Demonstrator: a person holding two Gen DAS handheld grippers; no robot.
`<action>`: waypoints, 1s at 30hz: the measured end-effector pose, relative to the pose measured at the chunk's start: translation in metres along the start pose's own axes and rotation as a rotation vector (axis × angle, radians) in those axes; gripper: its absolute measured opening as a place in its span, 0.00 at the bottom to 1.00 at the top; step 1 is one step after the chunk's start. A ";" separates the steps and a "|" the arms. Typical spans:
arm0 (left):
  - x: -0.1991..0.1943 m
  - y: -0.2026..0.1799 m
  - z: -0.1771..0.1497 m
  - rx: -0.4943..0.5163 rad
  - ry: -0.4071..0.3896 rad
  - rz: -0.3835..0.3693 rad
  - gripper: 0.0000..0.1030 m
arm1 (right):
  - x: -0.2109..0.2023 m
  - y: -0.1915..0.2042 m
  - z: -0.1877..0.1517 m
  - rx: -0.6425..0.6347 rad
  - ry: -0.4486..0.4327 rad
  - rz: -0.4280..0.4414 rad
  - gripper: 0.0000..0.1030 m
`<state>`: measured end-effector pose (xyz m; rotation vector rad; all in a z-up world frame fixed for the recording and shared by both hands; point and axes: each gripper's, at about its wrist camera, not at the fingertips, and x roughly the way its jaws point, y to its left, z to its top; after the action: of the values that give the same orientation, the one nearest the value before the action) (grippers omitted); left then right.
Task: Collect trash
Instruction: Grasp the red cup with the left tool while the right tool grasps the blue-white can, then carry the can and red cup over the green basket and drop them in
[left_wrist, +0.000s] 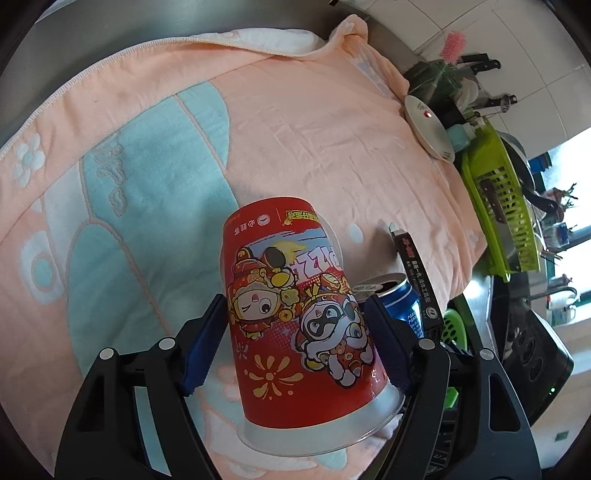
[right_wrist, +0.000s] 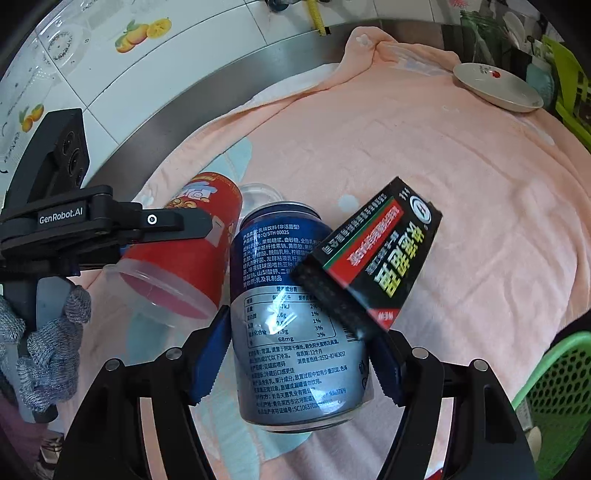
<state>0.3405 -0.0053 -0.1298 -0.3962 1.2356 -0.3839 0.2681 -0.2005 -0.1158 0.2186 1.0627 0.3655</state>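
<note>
My left gripper (left_wrist: 297, 332) is shut on a red cartoon-printed paper cup (left_wrist: 295, 302), held upside down and tilted over the peach towel (left_wrist: 295, 129). The cup also shows in the right wrist view (right_wrist: 184, 258), with the left gripper (right_wrist: 177, 221) on it. My right gripper (right_wrist: 299, 354) is shut on a blue and silver drink can (right_wrist: 295, 332), held beside the cup. A black carton with green and red print (right_wrist: 373, 258) leans against the can's right side. In the left wrist view the can (left_wrist: 395, 299) and carton (left_wrist: 417, 277) show right of the cup.
A white plate (right_wrist: 495, 86) lies at the towel's far right corner. A lime dish rack (left_wrist: 498, 195) with knives and dishes stands to the right. A green perforated basket (right_wrist: 557, 398) is at the lower right. A steel counter edge (right_wrist: 184, 110) and a tiled wall lie behind.
</note>
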 end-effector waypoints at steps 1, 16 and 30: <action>-0.003 0.001 -0.001 0.003 -0.005 -0.004 0.71 | -0.002 0.001 -0.003 0.008 -0.001 0.010 0.65; -0.062 0.008 -0.057 0.028 -0.083 -0.070 0.69 | -0.059 0.014 -0.061 0.127 -0.080 0.089 0.65; -0.080 -0.037 -0.103 0.104 -0.085 -0.144 0.69 | -0.146 -0.089 -0.116 0.309 -0.222 -0.122 0.65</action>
<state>0.2172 -0.0068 -0.0745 -0.4093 1.1025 -0.5465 0.1191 -0.3399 -0.0828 0.4569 0.9046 0.0630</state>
